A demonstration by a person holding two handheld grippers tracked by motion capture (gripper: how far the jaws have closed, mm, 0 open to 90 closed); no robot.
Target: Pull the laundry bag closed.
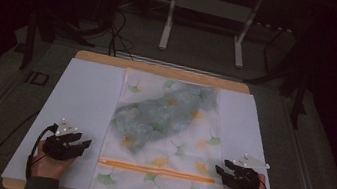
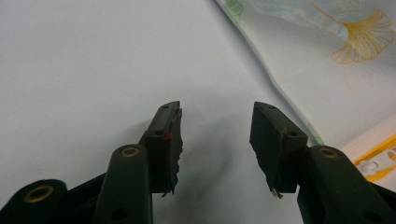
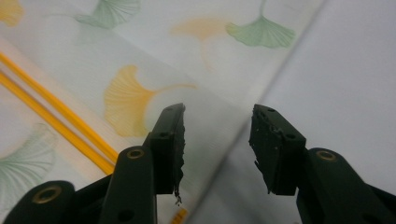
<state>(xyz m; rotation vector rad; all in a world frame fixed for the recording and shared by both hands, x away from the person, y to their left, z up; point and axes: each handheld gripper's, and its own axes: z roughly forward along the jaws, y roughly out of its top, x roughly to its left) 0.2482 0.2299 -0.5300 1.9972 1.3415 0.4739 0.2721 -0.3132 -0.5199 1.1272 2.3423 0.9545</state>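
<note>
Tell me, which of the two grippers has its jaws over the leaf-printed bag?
The right gripper: its jaws stand open above the edge of the ginkgo-leaf mesh bag, near the orange zipper. The left gripper, also open, is over the plain white sheet beside the bag.

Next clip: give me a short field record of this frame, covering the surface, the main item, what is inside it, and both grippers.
surface: white sheet on a wooden board
main item: leaf-print mesh bag, lying flat, orange zipper near the person's edge
contents: grey-green cloth seen through the mesh
left hand-held gripper: open, nothing between the jaws, over the white sheet beside the bag's left edge
right hand-held gripper: open, nothing between the jaws, at the bag's right edge
</note>
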